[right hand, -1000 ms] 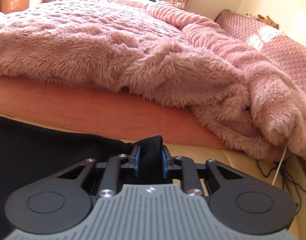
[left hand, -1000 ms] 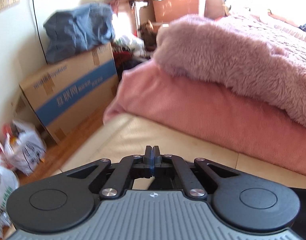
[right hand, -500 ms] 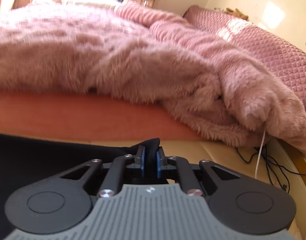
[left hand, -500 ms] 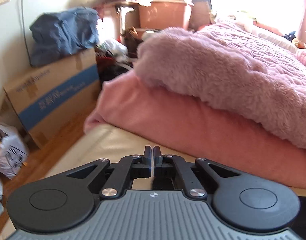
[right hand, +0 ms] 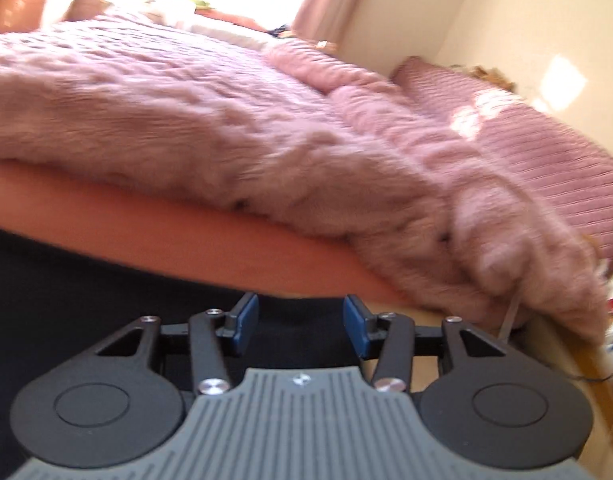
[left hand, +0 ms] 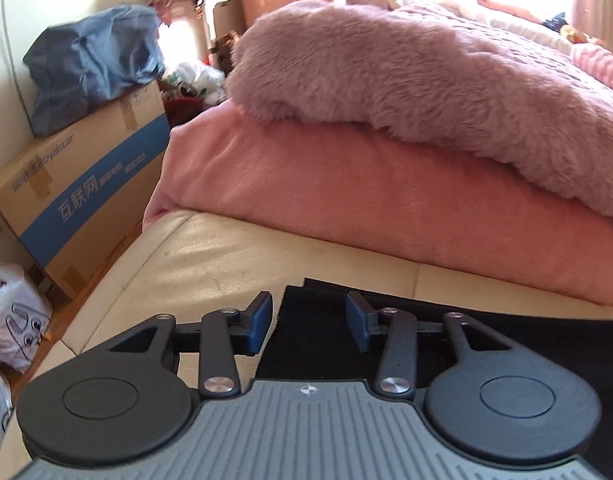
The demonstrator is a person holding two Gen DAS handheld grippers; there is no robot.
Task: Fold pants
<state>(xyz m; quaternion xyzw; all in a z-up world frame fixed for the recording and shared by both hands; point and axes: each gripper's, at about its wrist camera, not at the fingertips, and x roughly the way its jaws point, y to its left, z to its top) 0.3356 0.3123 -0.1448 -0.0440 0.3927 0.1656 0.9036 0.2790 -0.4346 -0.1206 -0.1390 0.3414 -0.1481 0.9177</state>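
Observation:
The black pants (left hand: 486,320) lie flat on the cream surface (left hand: 210,264) at the foot of the bed. My left gripper (left hand: 309,322) is open, its blue-padded fingers spread over the pants' left corner, holding nothing. In the right wrist view the pants (right hand: 66,280) stretch from the left to under my right gripper (right hand: 301,322), which is open over their right end, holding nothing.
A pink mattress cover (left hand: 386,200) and a fluffy pink blanket (left hand: 426,80) rise just behind the pants. A cardboard box (left hand: 78,200) with a blue bag (left hand: 94,60) and plastic bags (left hand: 14,320) stand on the floor at left. Cables (right hand: 510,316) hang at right.
Both grippers were shut, the right one on a fold of the pants. Both have opened and let the cloth go; it now lies flat under them.

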